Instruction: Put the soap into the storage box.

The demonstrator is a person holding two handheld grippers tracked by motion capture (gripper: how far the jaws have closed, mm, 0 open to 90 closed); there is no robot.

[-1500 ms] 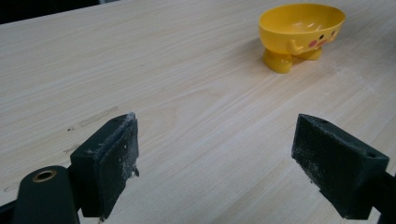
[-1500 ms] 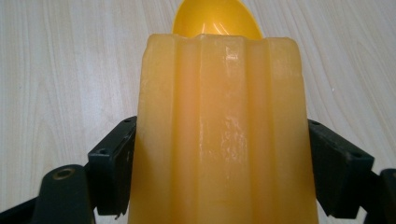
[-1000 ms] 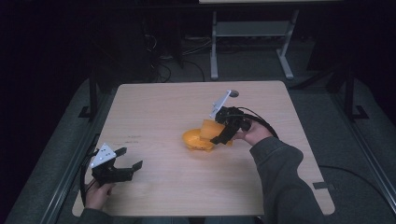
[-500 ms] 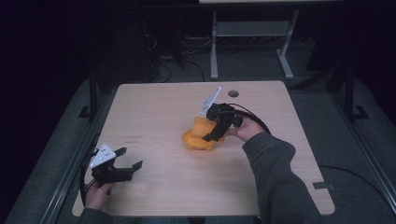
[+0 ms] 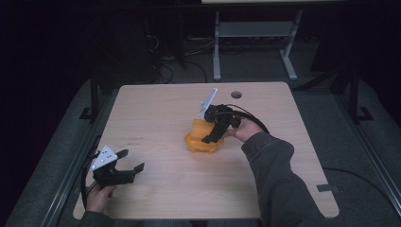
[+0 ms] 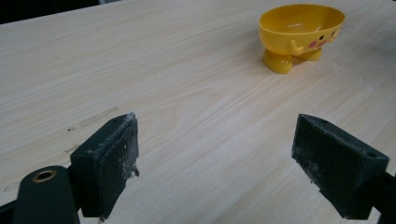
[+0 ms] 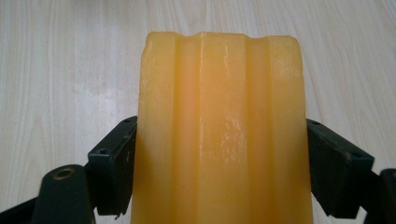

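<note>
Right fingers (image 7: 111,172): pressing both sides of a pale orange ribbed block (image 7: 223,135), gripping it.
Right gripper (image 5: 211,135): holding the block over the yellow bowl (image 5: 201,141), mid-table.
Left gripper (image 5: 128,169): sitting wide apart, gripping nothing, near the table (image 5: 156,109) front-left edge.

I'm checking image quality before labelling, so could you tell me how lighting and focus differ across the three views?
High view: dim, surroundings nearly black, table lit. Left gripper view: bright, yellow bowl sharp with glare inside. Right gripper view: orange block close, glossy, slightly soft.
</note>
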